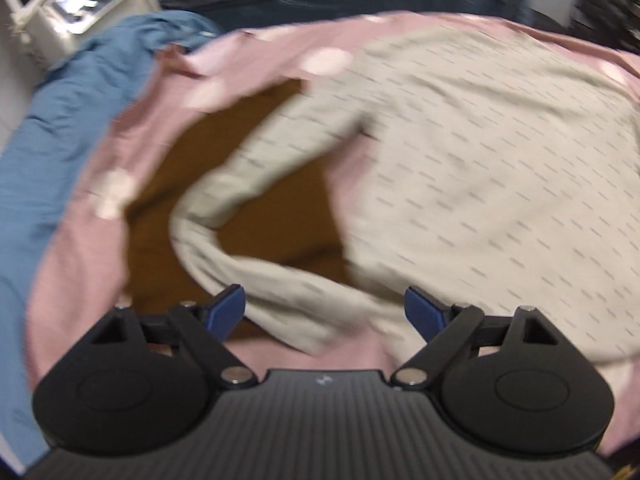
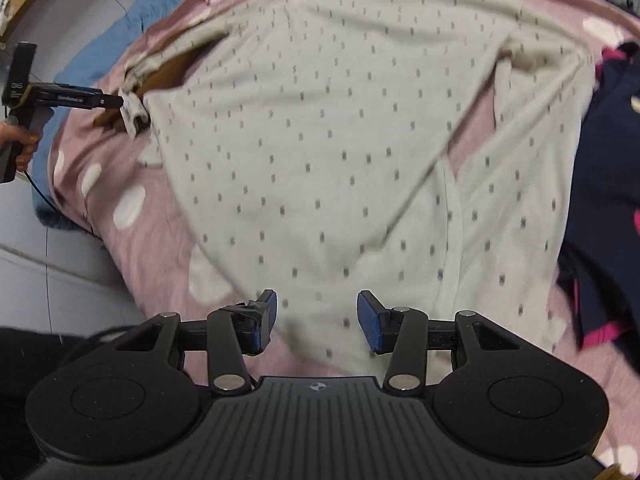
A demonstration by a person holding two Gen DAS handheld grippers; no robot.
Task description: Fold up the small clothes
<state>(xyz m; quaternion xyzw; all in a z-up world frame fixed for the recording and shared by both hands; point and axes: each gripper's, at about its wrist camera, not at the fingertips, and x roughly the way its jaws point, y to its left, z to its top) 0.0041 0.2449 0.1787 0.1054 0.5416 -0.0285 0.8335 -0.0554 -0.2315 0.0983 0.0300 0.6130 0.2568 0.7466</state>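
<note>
- My left claw (image 1: 324, 308) sits at the bottom centre of its own view. It is released, with the blue pads (image 1: 226, 308) spread wide and pressing on nothing.
- The sleeve (image 1: 248, 184) of the cream shirt (image 1: 480, 160) runs right under that gap. It curves up from the bottom centre, bends left, then climbs to the shirt's body.
- This picture is blurred, so I can't say whether the pads brush the cloth.
- Inside the sleeve's bend there's a brown cloth (image 1: 256, 132), lying on the pink sheet (image 1: 80, 260) with pale spots.
- Further out on the left edge is a blue blanket (image 1: 60, 120), and in the upper left corner a white box (image 1: 80, 0) with a screen.
- Over to my right claw (image 2: 316, 316), bottom centre of its view. It is released too, pads apart and empty, above the shirt's lower edge.
- The shirt fills the middle of this frame. It is spread flat on the pink sheet, cream with small grey marks, and its other sleeve lies folded in along the right side.
- At the right edge there's a dark navy garment (image 2: 608, 160) with pink trim, touching the shirt's side.
- At far left, a hand (image 2: 20, 144) grips the left claw's handle. The sleeve's cuff (image 2: 134, 114) sits right at that claw's tip, but from this angle I can't tell if they touch.
- The grey floor (image 2: 60, 260) shows at lower left.
</note>
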